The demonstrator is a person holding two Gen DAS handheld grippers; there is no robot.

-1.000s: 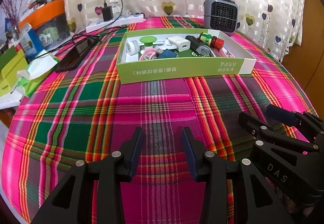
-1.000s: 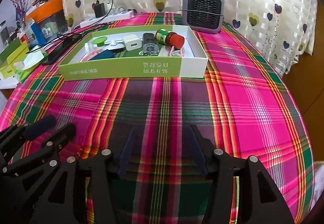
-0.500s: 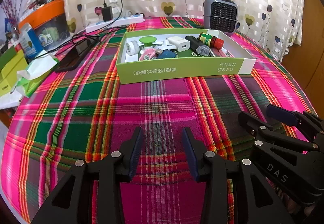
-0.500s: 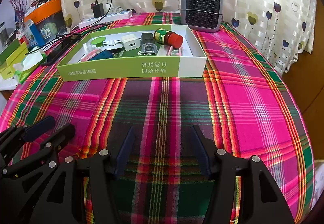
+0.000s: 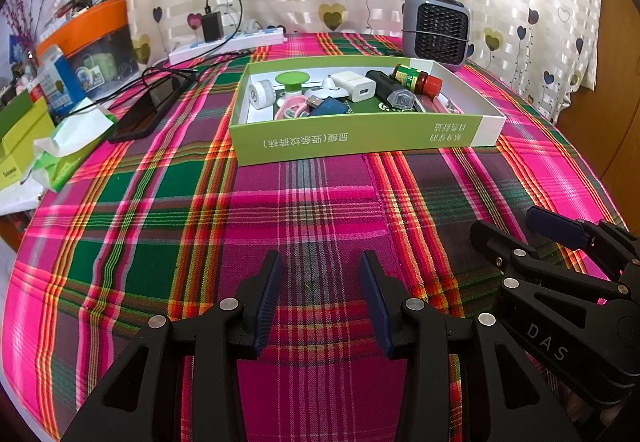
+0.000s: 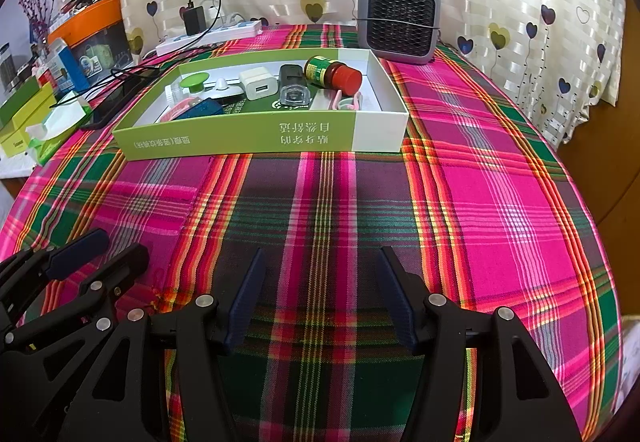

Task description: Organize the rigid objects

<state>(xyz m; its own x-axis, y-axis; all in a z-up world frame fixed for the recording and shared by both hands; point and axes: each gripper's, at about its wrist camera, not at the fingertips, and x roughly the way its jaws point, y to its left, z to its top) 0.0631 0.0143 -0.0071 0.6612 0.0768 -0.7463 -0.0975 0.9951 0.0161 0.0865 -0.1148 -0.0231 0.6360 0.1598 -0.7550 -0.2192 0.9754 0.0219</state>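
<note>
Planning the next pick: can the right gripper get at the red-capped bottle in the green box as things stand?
Probably yes. The right gripper is open and empty, with only bare plaid tablecloth between it and the green box. The red-capped bottle lies on top at the box's right end; the box wall is low.

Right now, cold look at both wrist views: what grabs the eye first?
The loud pink, green and red plaid tablecloth fills both views. On it, toward the far edge, sits a shallow green and white box crowded with small items, including a red-capped bottle and a white charger. Both grippers, left and right, stand open and empty over bare cloth in the foreground.
</note>
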